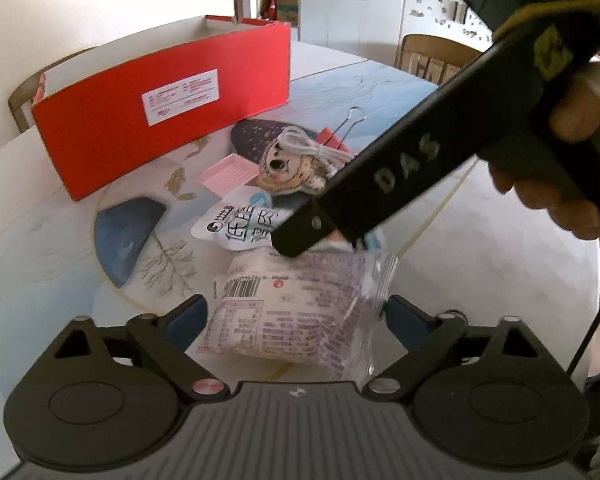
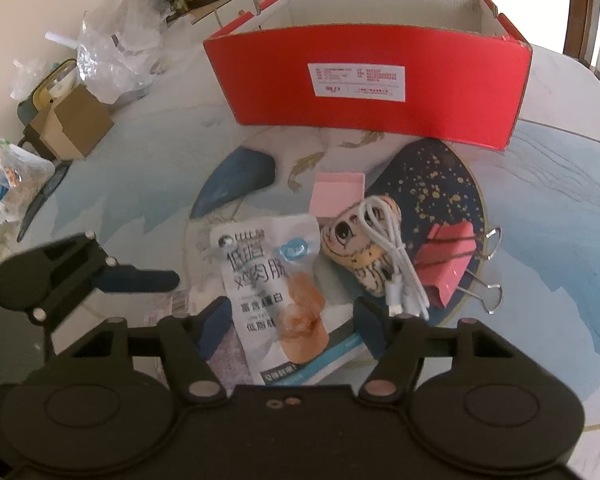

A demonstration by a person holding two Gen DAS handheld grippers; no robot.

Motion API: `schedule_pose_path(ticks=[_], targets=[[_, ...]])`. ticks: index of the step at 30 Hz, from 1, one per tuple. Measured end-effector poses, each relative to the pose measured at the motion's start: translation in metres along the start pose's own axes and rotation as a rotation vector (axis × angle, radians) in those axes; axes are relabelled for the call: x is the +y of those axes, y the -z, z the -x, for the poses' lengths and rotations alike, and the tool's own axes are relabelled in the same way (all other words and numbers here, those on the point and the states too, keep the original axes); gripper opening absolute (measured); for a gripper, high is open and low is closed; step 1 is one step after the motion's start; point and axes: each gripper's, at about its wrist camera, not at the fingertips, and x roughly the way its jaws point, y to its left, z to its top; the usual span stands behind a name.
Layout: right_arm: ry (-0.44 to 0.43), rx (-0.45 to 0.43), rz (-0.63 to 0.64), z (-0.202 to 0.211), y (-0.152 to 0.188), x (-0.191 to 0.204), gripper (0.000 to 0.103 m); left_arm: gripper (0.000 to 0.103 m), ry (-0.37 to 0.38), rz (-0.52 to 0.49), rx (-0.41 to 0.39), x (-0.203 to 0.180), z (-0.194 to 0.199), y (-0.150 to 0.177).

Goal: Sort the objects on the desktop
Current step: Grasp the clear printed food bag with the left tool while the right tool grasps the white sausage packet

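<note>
My left gripper (image 1: 294, 318) is open around a pinkish-white snack packet (image 1: 296, 312) lying on the table. My right gripper (image 2: 294, 320) is open around the lower end of a white chicken snack pouch (image 2: 276, 292); that pouch also shows in the left wrist view (image 1: 244, 224). Behind the pouches lie a plush face toy (image 2: 360, 240) with a white cable (image 2: 396, 268) over it, a pink binder clip (image 2: 448, 268) and a pink pad (image 2: 336, 194). An open red box (image 2: 372, 80) stands at the back.
The right gripper's body (image 1: 440, 152) crosses the left wrist view over the pile. A brown carton (image 2: 72, 124), plastic bags (image 2: 112, 52) and loose clutter (image 2: 12, 188) sit at the table's left. Chairs (image 1: 432, 56) stand beyond the table (image 2: 560, 184).
</note>
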Motion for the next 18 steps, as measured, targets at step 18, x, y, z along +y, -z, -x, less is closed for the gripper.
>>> schedule_pose_path(ticks=[18], targets=[[0.022, 0.002, -0.04, -0.04, -0.028, 0.008, 0.078, 0.091, -0.049, -0.028, 0.023, -0.006, -0.007, 0.008]])
